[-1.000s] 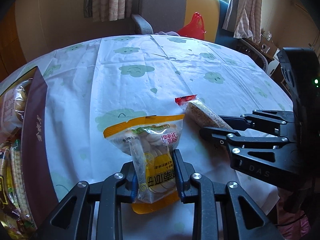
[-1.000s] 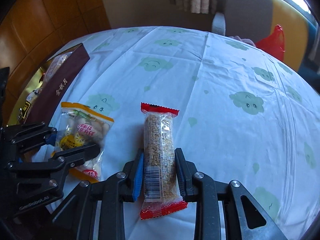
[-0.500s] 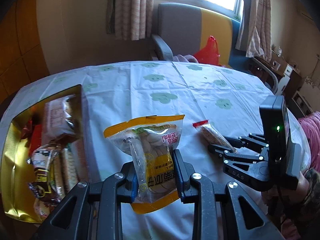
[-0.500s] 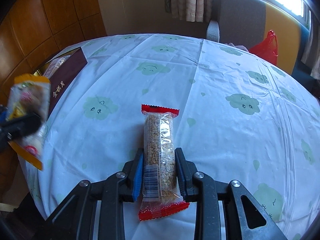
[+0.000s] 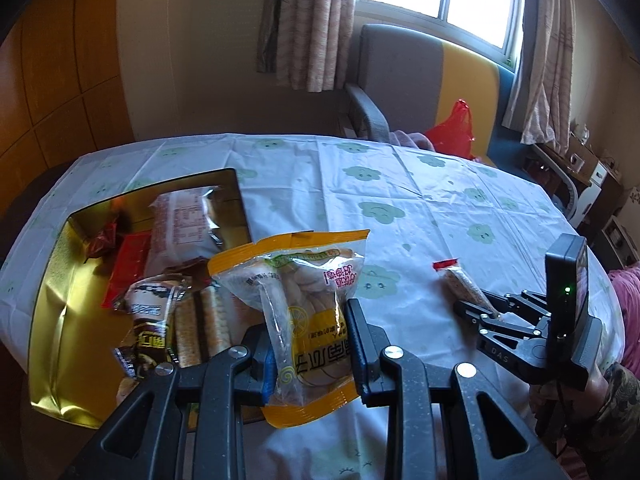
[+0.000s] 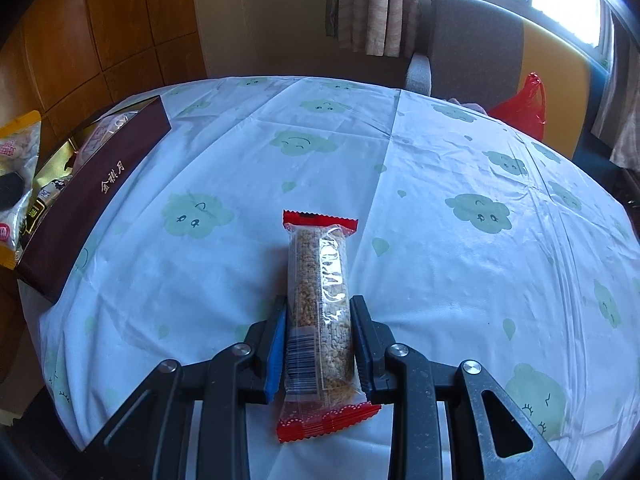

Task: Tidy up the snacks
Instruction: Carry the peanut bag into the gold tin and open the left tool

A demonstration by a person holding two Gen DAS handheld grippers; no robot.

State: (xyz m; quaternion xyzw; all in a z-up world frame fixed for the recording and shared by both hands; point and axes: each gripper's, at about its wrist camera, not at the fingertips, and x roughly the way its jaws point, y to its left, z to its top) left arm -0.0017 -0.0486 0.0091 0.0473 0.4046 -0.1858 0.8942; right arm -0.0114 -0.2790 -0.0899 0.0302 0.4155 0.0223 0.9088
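My left gripper [image 5: 310,344] is shut on a clear bag of biscuits with yellow edges [image 5: 304,300] and holds it in the air above the near right edge of the open gold-lined box [image 5: 56,320]. The box holds several wrapped snacks [image 5: 180,224]. My right gripper [image 6: 320,340] is shut on a long cereal bar with red ends [image 6: 320,300], held above the tablecloth. The right gripper [image 5: 480,312] and its bar [image 5: 460,284] also show in the left wrist view, to the right of the bag. The biscuit bag shows at the far left of the right wrist view [image 6: 16,168].
The round table [image 6: 440,200] has a white cloth with green cloud prints. The box's brown outer wall [image 6: 100,196] stands at the table's left edge. An armchair [image 5: 400,76] with a red plastic bag [image 5: 456,128] stands behind the table, under the window.
My left gripper has risen and swung left with the biscuit bag, so the box's inside now shows below it. My right gripper has lifted a little with the cereal bar.
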